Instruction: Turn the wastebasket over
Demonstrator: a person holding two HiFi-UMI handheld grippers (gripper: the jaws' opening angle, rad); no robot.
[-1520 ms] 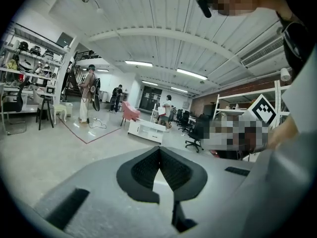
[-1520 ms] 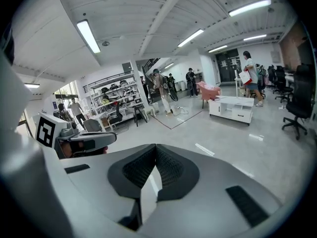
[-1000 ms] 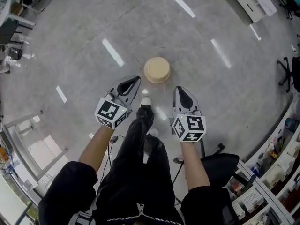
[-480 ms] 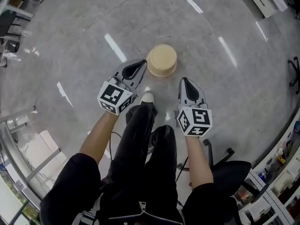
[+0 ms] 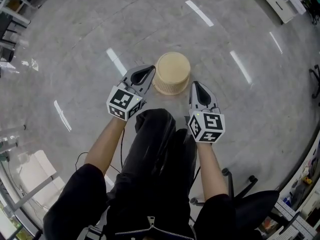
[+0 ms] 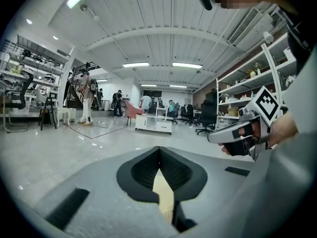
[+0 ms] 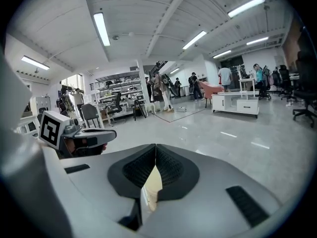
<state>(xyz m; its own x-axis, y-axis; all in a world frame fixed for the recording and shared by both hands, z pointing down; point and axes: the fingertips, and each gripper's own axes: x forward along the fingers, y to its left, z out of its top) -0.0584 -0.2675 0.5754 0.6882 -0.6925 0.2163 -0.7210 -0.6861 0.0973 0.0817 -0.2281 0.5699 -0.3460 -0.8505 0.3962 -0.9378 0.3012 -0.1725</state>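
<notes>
Both hands have dropped toward the floor [image 5: 85, 44] over the last second. The left gripper [image 5: 148, 70] is now just beside the wastebasket [image 5: 171, 72] on its left, the right gripper [image 5: 196, 87] near its right side. Both pairs of jaws are pressed together and hold nothing. The wastebasket sits on open floor ahead of the person's knees, apparently flat end up. Judgement: approach nearly done; the jaws must spread before any grab and flip.
</notes>
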